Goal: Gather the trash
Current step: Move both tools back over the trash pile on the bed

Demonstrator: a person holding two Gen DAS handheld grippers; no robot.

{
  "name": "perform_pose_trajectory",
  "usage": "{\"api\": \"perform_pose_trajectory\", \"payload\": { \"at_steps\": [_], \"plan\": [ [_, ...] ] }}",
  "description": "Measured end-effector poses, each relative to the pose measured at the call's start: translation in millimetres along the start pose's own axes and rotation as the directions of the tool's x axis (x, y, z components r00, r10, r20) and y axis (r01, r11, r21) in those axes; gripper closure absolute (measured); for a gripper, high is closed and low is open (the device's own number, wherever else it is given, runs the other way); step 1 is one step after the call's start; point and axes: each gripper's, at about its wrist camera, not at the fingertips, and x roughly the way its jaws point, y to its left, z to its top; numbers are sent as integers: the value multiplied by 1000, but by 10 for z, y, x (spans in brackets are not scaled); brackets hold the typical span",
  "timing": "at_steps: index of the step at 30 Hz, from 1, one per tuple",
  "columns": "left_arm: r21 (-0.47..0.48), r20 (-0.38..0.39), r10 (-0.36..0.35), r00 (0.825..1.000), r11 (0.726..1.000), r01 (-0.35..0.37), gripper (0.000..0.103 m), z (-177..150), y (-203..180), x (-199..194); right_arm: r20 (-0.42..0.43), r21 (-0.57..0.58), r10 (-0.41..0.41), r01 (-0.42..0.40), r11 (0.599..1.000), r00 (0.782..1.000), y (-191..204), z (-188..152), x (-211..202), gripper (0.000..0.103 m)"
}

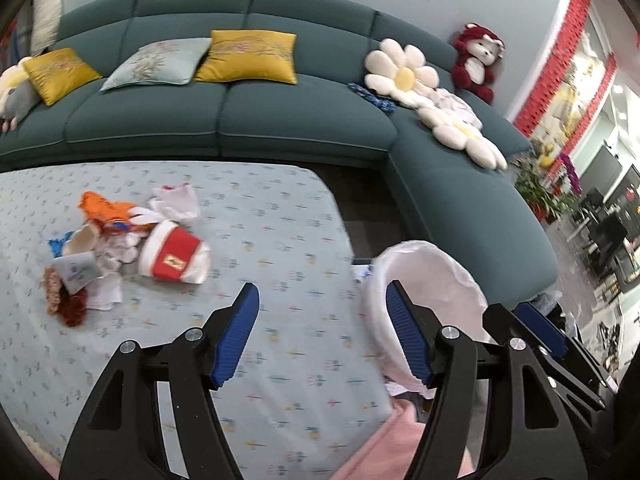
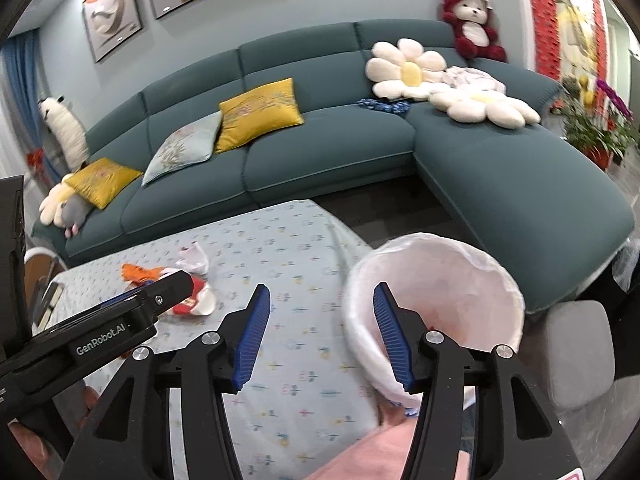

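Observation:
A pile of trash lies on the patterned tablecloth (image 1: 260, 240): a crushed red-and-white paper cup (image 1: 174, 258), orange wrappers (image 1: 102, 208), crumpled white tissues (image 1: 176, 202) and a small grey packet (image 1: 78, 270). A white-lined waste bin (image 1: 432, 280) stands off the table's right edge. My left gripper (image 1: 322, 336) is open and empty above the cloth, right of the pile. My right gripper (image 2: 320, 334) is open and empty, its right finger in front of the bin (image 2: 440, 292). The cup (image 2: 196, 304) shows partly behind the left gripper's body (image 2: 100, 332).
A teal corner sofa (image 1: 304, 112) with yellow cushions (image 1: 248, 56), flower pillows (image 1: 404, 72) and a red plush bear (image 1: 476, 60) runs behind the table. A pink cloth (image 1: 384, 444) lies at the near table edge. A grey stool (image 2: 576, 352) stands right of the bin.

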Motion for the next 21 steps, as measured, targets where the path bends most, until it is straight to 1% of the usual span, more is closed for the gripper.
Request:
{"api": "perform_pose_trajectory", "payload": {
  "at_steps": [5,8,10,15,21],
  "plan": [
    [-37,17,38,999,999,-38,39,15,370,-118,-9,-46,26,-26,999,1000,357,-2,43,48],
    [-64,30,73,997,995,-71,33,14,608,-198,-15,-68,38,-38,997,999,536,-15,74,46],
    [-76,36,92,995,993,-89,32,5,746,-239,-24,-85,49,-51,995,999,674,-32,107,46],
    [-131,34,147,989,981,-141,27,-65,1185,-332,-56,-128,75,-81,988,996,1043,-108,214,46],
    [-186,13,197,980,964,-191,27,-157,1654,-379,-93,-178,99,-115,977,991,1442,-227,318,46]
  ]
}}
